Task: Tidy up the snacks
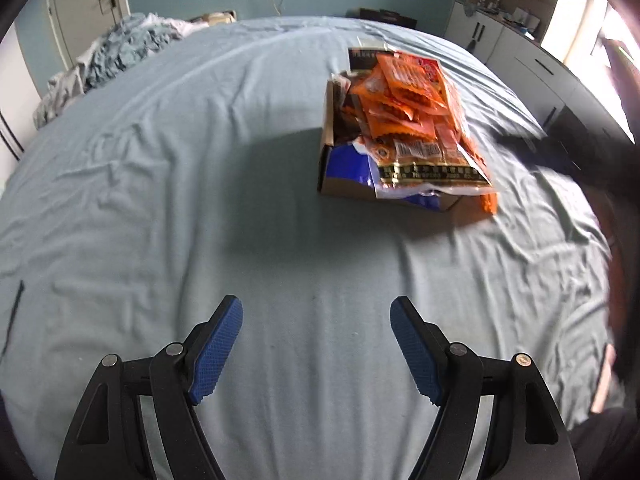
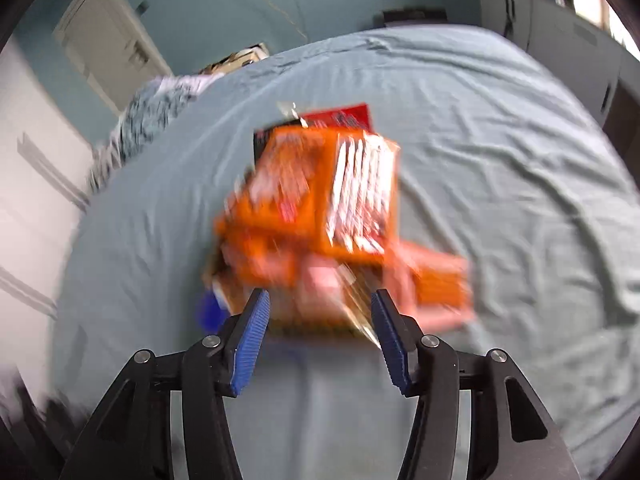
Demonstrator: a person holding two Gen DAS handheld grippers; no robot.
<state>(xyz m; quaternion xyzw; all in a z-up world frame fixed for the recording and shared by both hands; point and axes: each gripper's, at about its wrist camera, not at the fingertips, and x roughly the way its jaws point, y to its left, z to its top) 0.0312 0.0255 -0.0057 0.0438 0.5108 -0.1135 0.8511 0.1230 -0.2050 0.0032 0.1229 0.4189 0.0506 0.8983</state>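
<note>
A small cardboard box (image 1: 326, 148) stands on the pale blue bed sheet (image 1: 200, 160), heaped with orange snack packets (image 1: 408, 96). A clear bag of orange packets (image 1: 432, 156) spills over its near right corner, above a blue wrapper (image 1: 348, 164). My left gripper (image 1: 316, 304) hovers open over bare sheet, well short of the box and to its left. In the blurred right wrist view the orange packets (image 2: 304, 184) fill the middle. My right gripper (image 2: 320, 294) is open, its blue pads (image 2: 250, 340) either side of the heap's near edge and not pressing on it.
Crumpled bedding (image 1: 120, 48) lies at the far left of the bed. White cabinets (image 1: 520, 60) line the right side and a door (image 1: 88, 0) is in the far left wall. A dark blurred shape (image 1: 560, 152) reaches in from the right beside the box.
</note>
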